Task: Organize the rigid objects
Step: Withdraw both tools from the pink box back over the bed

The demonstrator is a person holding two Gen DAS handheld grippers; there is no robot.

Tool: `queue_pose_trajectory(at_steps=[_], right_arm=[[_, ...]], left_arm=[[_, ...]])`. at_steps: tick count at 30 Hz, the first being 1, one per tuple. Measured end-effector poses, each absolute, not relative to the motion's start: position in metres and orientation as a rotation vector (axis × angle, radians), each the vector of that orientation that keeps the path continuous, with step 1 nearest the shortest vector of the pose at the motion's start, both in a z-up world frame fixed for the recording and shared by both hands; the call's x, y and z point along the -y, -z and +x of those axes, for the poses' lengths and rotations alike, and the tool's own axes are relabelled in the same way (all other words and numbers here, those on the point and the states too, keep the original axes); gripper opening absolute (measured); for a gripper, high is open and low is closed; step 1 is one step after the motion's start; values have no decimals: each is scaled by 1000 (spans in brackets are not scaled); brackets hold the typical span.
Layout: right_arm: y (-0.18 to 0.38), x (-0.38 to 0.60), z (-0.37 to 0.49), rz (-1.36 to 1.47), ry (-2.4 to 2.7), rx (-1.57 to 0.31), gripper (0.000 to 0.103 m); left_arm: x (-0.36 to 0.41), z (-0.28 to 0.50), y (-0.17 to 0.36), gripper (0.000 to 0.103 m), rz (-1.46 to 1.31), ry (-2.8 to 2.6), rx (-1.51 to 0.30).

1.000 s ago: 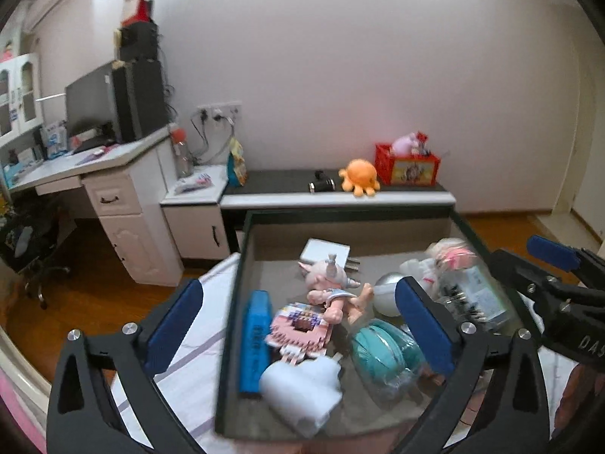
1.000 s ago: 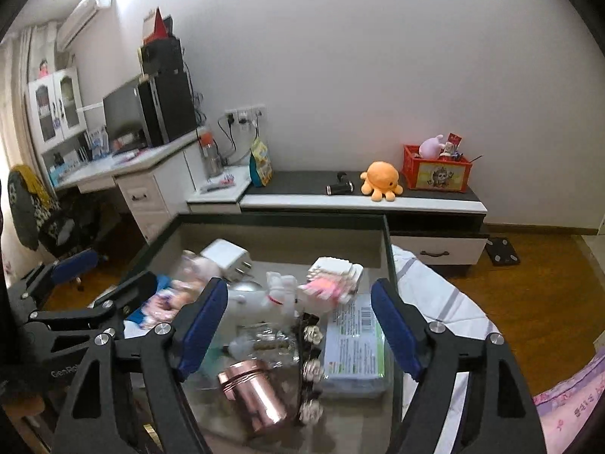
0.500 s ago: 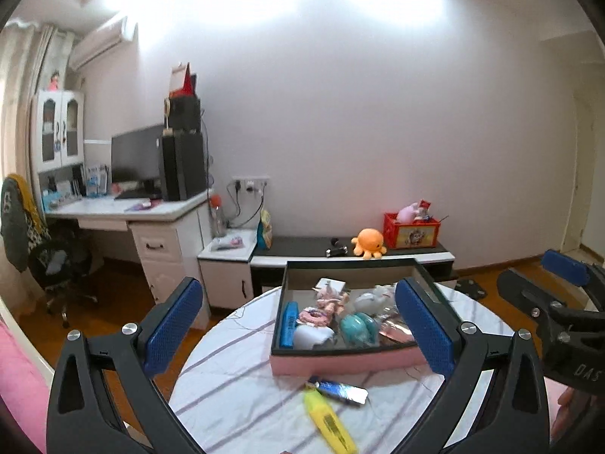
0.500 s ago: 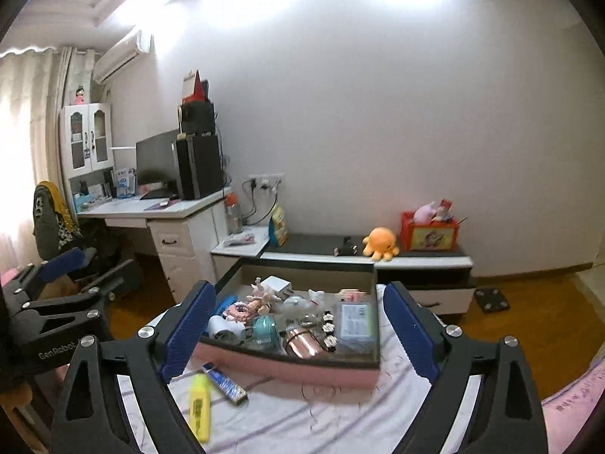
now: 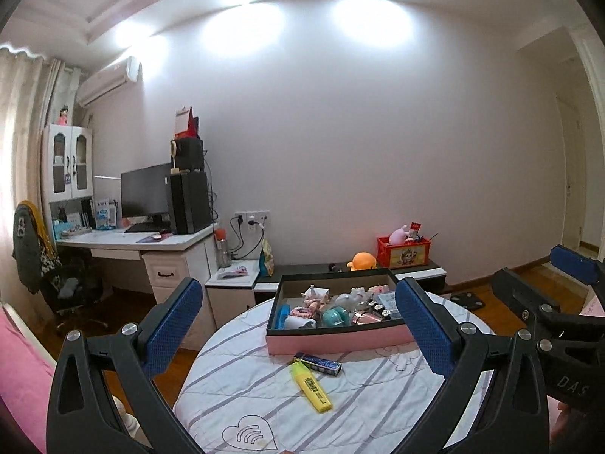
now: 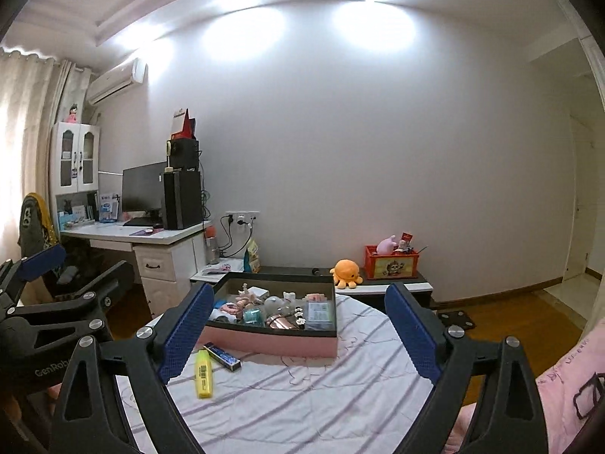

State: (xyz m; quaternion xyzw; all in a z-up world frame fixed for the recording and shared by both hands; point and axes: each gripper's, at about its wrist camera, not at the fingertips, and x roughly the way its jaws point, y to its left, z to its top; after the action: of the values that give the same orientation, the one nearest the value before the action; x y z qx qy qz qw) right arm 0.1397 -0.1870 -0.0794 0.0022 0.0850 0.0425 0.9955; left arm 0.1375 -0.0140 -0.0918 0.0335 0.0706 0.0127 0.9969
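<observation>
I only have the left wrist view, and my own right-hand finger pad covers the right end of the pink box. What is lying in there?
Observer: In the right wrist view, a flat bluish packet lies along the right wall of the pink box.
Operator: I see only one pad of the right gripper. Is it open?
Observer: Yes. The right gripper has both pads wide apart with nothing between them.
Operator: Anything beyond the table on that side?
Observer: A pink cloth with a black glasses drawing sits at the lower right edge of that view.
</observation>
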Motion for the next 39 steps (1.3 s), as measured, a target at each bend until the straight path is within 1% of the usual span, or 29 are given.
queue_pose_trajectory(at_steps=[11, 29, 32, 39], right_arm=[[87, 192, 137, 8, -63, -188, 94], [110, 206, 168, 16, -12, -268, 94], [119, 209, 180, 17, -13, -303, 94], [159, 215, 216, 21, 4, -448, 94]], left_arm=[[17, 142, 100, 103, 71, -26, -178], [34, 186, 123, 103, 84, -11, -251], [31, 199, 134, 103, 58, 19, -301], [6, 251, 207, 103, -17, 3, -594]])
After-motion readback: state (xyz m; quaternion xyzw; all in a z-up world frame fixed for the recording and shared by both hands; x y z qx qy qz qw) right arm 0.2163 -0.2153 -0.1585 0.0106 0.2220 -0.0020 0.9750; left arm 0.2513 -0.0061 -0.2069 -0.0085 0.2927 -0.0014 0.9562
